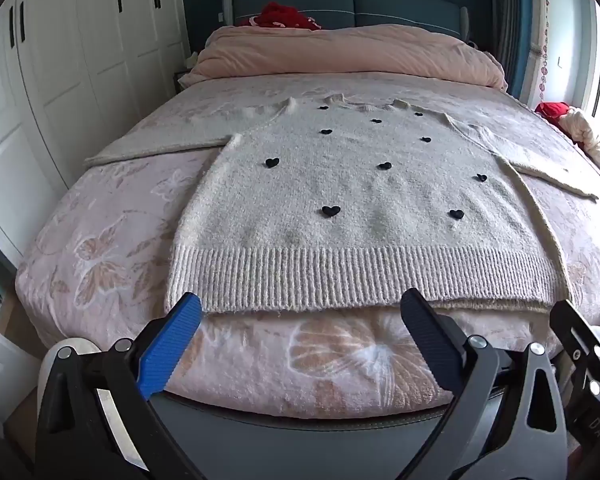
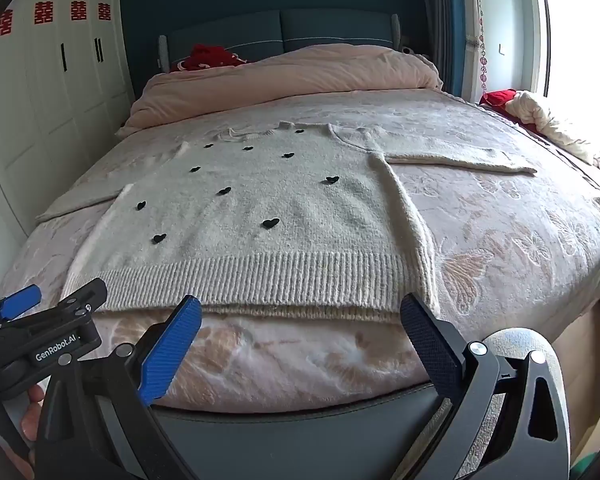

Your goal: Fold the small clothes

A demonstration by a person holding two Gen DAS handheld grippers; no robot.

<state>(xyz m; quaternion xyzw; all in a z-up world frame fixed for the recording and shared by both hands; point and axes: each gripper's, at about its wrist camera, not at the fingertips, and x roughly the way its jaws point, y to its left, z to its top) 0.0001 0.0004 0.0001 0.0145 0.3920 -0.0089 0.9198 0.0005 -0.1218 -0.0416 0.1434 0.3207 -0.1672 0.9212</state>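
Place: home bedroom
Bed [image 1: 100, 264]: floral pink cover, filling most of the view
Duvet [image 1: 340, 52]: pink, bunched along the head edge
Headboard [image 1: 340, 4]: blue, padded
Wardrobe [image 1: 80, 60]: white panelled doors (red paper cut-outs on top)
Window [image 2: 580, 40]: bright, by the bed's right edge

The left gripper [image 1: 300, 312] and right gripper [image 2: 300, 312] are held side by side, angled downward, jaws spread wide and empty.
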